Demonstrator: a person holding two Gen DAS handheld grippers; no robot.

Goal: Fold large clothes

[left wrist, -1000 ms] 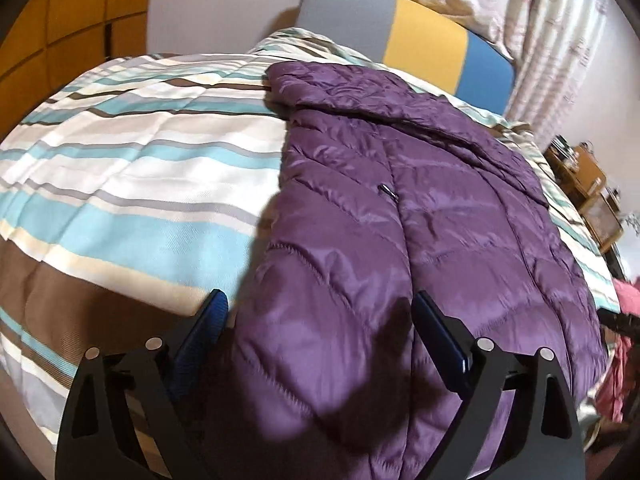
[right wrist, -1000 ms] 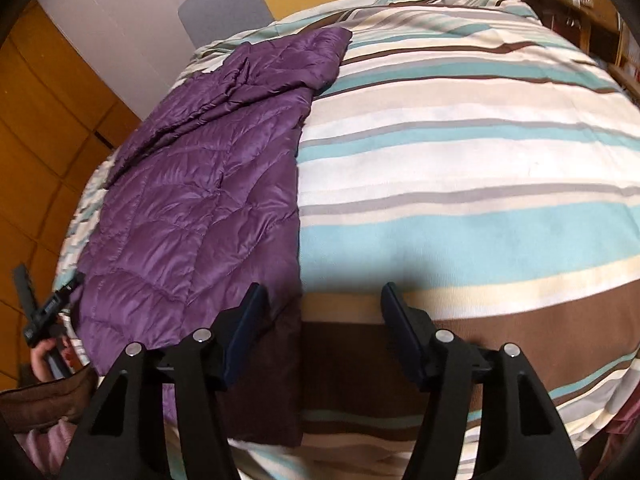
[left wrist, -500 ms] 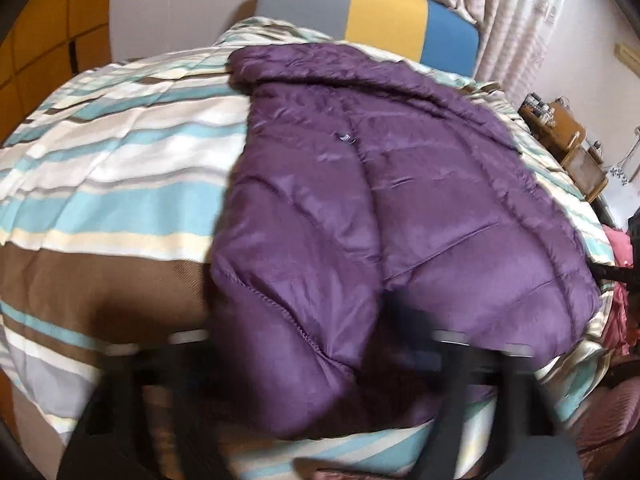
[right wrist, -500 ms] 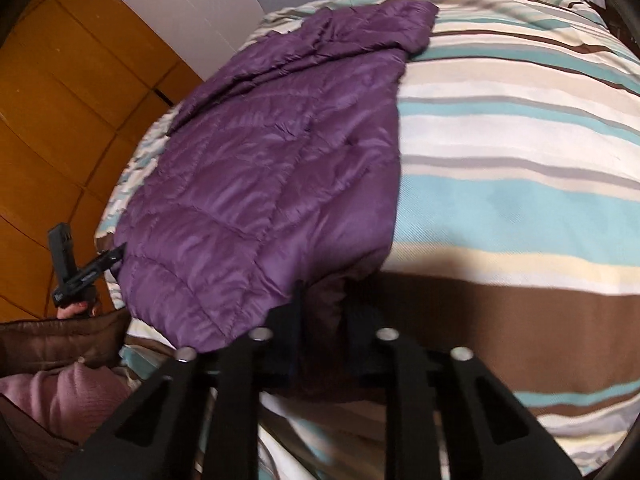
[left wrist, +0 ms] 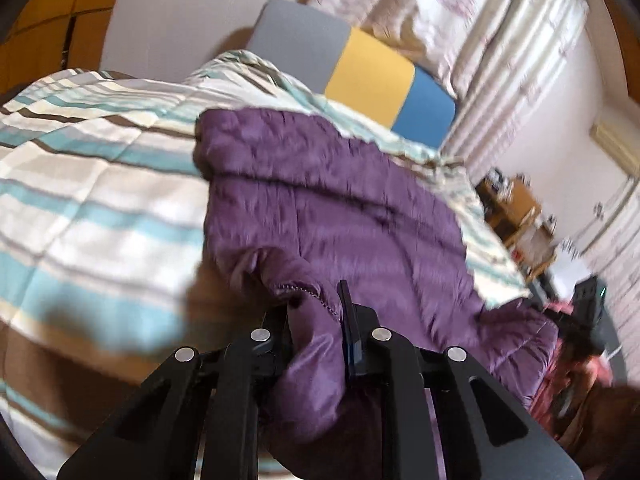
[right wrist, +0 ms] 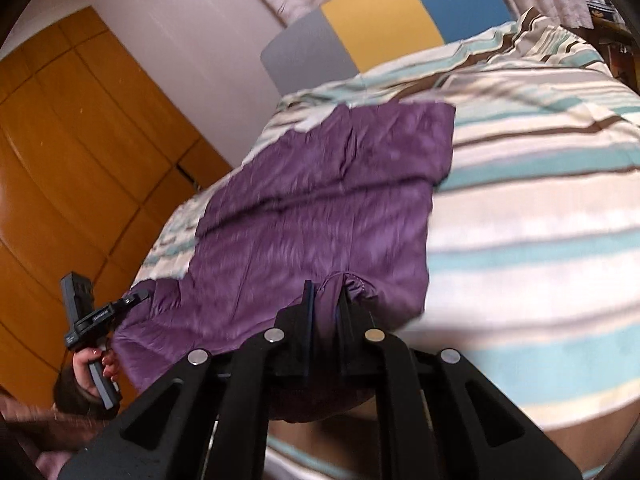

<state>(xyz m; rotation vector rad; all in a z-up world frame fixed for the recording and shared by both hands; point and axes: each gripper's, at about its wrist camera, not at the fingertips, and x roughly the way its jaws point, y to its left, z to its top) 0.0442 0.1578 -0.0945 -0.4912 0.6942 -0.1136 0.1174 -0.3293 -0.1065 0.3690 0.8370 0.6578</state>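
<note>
The left gripper (left wrist: pixel 316 320) has just been closing and now pinches a bunched fold of the purple quilted puffer jacket (left wrist: pixel 340 208) at its near hem, the stitched edge puckered up between the two black fingers. The right gripper (right wrist: pixel 326 306) is clamped nearly together on the other near corner of the same hem — a small gathered ridge of purple fabric stands between its pads. Both near corners are raised off the bedding, while the rest of the jacket lies spread flat and stretches away toward the far end of the bed.

Under the jacket is a quilted bedspread with teal, cream, grey and brown stripes (left wrist: pixel 92 200), which covers the whole bed. Beyond it stands a padded headboard in grey, yellow and blue panels (left wrist: pixel 360 68), with pale patterned curtains (left wrist: pixel 480 20) behind it. In the right wrist view, orange-brown wooden wardrobe doors (right wrist: pixel 80 152) fill the left side, and there the person's left hand (right wrist: pixel 94 368) grips the handle of the left tool — just beside the jacket's edge.
</note>
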